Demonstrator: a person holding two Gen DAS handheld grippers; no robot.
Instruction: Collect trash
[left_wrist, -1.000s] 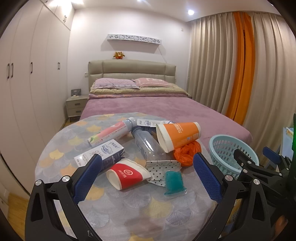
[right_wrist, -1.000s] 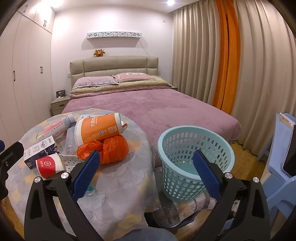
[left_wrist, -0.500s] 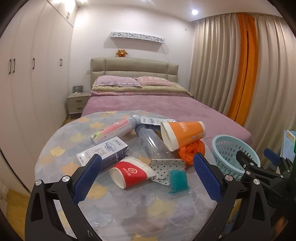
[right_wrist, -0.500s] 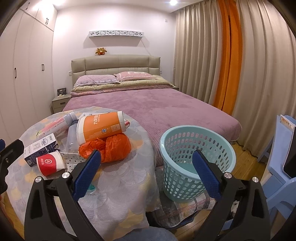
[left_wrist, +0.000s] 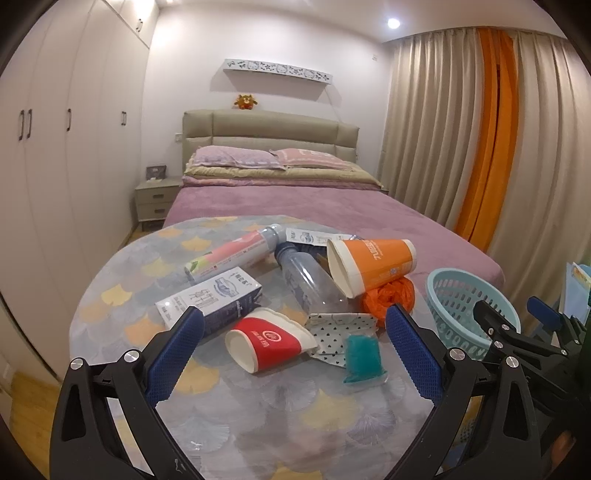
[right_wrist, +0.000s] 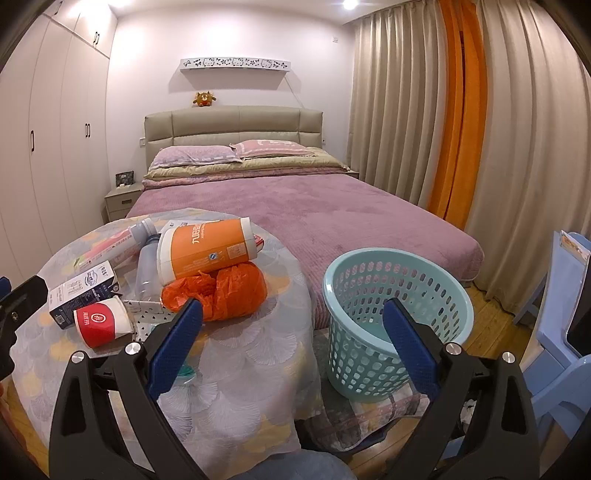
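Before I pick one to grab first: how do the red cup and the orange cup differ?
The red paper cup is smaller and lies directly on the table; the orange paper cup is larger and rests propped on the orange plastic bag. The red cup looks dented; the orange keeps its shape. Both lie on their sides with white rims.

The round table is covered in a grey cloth printed with pale and yellow fan shapes. On it are seen a red-and-white paper cup, an orange-and-white cup, a crumpled orange bag, a white-and-navy carton, a clear bottle, a white scrap dotted in black and a teal packet. The perforated basket is coloured pale turquoise. Blue pads are worn on the black fingers of both grippers.
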